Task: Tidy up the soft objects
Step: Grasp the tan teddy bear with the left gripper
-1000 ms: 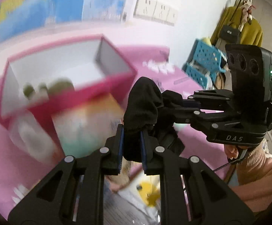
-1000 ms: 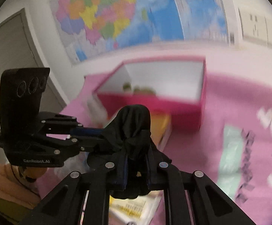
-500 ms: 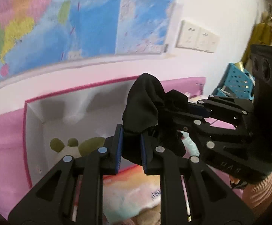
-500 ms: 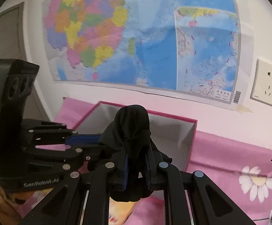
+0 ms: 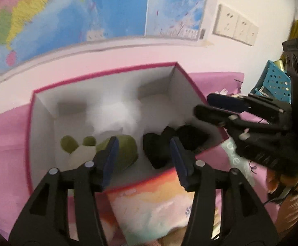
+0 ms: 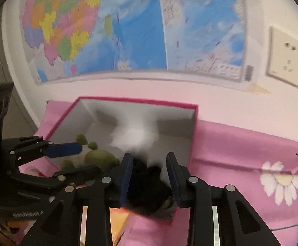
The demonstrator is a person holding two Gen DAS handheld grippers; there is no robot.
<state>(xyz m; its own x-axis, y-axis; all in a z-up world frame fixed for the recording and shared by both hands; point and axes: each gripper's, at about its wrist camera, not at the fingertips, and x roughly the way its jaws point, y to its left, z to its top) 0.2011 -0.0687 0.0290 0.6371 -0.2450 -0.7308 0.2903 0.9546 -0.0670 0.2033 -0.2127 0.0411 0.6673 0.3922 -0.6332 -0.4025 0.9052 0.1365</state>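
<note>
Box: the pink box (image 5: 31, 135), white inside, stands open on the pink bedsheet (image 6: 241, 143) under the wall map (image 5: 77, 10); its walls are stiff.
Plush toy: the green and cream plush toy (image 5: 99, 149) lies in the box's left half, squashy and light.
Black cloth: the black cloth (image 5: 169, 143) lies bunched in the box's right near corner; limp, light, not fragile; best pinched at a raised fold.
Left gripper: the left gripper (image 5: 144, 162) has just been opening, jaws apart above the box, nothing between the pads.
Right gripper: the right gripper (image 6: 149, 176) has also just been opening, jaws astride the cloth without pressing it.
</note>
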